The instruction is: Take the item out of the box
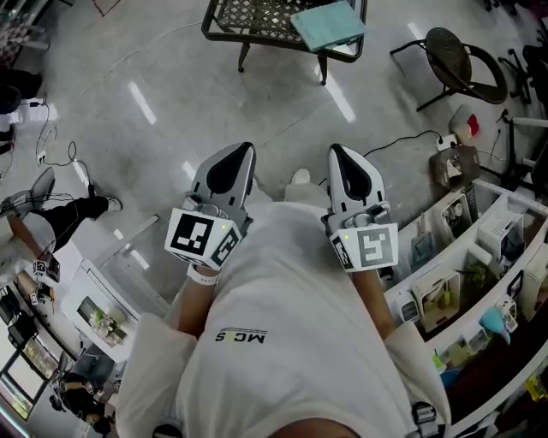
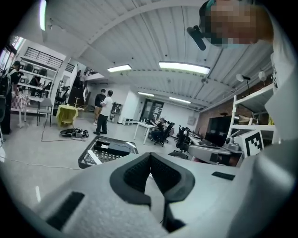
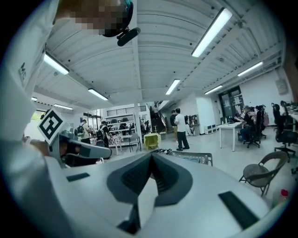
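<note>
Head view, looking steeply down the person's white shirt [image 1: 291, 342]. The left gripper [image 1: 242, 154] and the right gripper [image 1: 337, 154] were held side by side against the chest, tips toward twelve o'clock, each with its marker cube [image 1: 201, 238] nearest the wrist. In each gripper view the two jaws lay pressed together, dark pads meeting in a point with nothing between them. A black mesh table [image 1: 248, 21] stood on the grey floor at twelve o'clock, well apart from both grippers, bearing a teal flat item [image 1: 326, 24]; whether this was the box could not be told. A folding chair [image 1: 449, 56] stood at two o'clock and stocked shelves [image 1: 479, 257] ran along four o'clock.
</note>
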`<state>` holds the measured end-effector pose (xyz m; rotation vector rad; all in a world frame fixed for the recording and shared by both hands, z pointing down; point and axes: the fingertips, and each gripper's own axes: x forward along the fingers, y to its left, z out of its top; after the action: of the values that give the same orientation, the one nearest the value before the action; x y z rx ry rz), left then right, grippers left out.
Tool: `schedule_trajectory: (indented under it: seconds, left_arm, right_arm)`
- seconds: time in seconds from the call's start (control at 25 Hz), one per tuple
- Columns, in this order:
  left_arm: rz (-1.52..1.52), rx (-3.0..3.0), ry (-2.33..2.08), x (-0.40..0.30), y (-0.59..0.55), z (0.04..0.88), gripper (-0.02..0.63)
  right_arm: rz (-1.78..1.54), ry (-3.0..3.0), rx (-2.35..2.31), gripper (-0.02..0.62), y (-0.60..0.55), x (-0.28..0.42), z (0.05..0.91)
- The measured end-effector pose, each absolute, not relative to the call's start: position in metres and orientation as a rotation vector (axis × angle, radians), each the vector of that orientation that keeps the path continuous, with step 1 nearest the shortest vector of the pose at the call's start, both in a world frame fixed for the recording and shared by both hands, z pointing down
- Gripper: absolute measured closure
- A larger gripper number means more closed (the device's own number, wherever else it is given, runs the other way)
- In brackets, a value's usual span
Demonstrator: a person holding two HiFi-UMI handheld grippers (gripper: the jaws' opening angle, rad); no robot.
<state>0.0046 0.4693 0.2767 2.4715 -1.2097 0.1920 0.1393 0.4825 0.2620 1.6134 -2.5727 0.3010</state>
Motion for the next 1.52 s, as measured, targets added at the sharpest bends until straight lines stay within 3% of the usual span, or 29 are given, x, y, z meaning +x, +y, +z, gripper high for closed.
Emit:
schedule_trajectory:
  seconds: [0.52, 1.12, 1.52]
  left_arm:
    - [0.237, 2.414, -1.267, 0.057, 0.404, 0.295, 0.581]
    - [0.157, 2.507, -1.194, -0.020, 0.138, 0.290, 0.581]
    - [0.152, 2.571, -1.105, -0.056, 0.033, 0.286, 0.581]
  right_arm:
    - [0.374, -2.630, 1.502, 0.580, 0.408, 0.193, 0.283]
    - [0.315, -2.512, 1.599, 0.580, 0.162, 0.116, 0.253]
    - [0.306, -2.468, 1.610, 0.580, 0.067, 0.056, 0.248]
